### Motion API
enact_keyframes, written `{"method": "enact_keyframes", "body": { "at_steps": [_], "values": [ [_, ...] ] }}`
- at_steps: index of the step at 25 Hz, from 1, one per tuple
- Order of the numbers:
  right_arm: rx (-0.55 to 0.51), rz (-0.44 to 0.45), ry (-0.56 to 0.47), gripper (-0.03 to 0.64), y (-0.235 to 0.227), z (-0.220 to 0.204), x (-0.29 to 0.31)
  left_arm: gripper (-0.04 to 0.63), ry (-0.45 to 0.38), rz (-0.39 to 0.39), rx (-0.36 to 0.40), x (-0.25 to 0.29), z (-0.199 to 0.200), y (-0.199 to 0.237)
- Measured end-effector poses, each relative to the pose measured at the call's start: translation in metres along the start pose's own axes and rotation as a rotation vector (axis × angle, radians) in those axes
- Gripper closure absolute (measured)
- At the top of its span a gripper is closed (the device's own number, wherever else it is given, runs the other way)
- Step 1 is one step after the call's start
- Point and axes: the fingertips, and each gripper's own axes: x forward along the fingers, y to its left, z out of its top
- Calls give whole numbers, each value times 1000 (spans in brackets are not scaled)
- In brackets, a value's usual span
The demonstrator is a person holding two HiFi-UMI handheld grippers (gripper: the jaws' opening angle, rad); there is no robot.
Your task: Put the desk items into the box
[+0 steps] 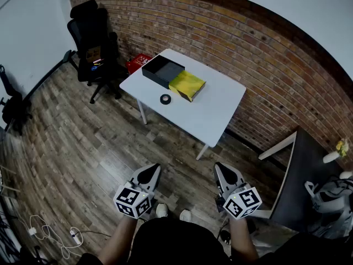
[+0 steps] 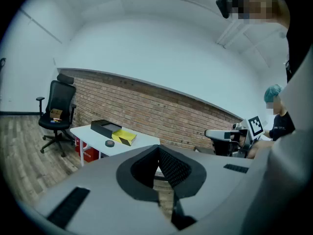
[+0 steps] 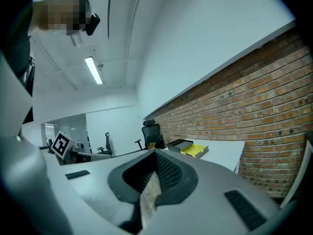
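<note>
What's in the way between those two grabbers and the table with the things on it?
Nothing visible. Only bare wood floor lies between the left gripper, the right gripper and the white table. The office chair stands beside the table, off that path.

Box [image 1: 162,70] sits by the table's [image 1: 218,112] far left corner, a flat packet [image 1: 187,85] touching its right side, toward the table's middle. Tape roll [image 1: 165,99] lies alone by the near left edge, before both. Office chair [image 1: 92,40] stands left of the table, brick wall [image 1: 248,43] behind it.
</note>
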Motion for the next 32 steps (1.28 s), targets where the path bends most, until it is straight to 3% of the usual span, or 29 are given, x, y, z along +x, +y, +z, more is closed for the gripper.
{"method": "enact_keyframes", "body": {
  "at_steps": [17,24,32],
  "values": [
    [3,-21,-1,597,10,-2,1,583,-21,-6,3,-9,2,8],
    [27,-36,-6,595,18,-5,12,583,-27,-7,-27,-15,3,27],
    [29,-47,-3,595,35,-9,26,583,-16,-17,2,-23,3,49]
  ]
}}
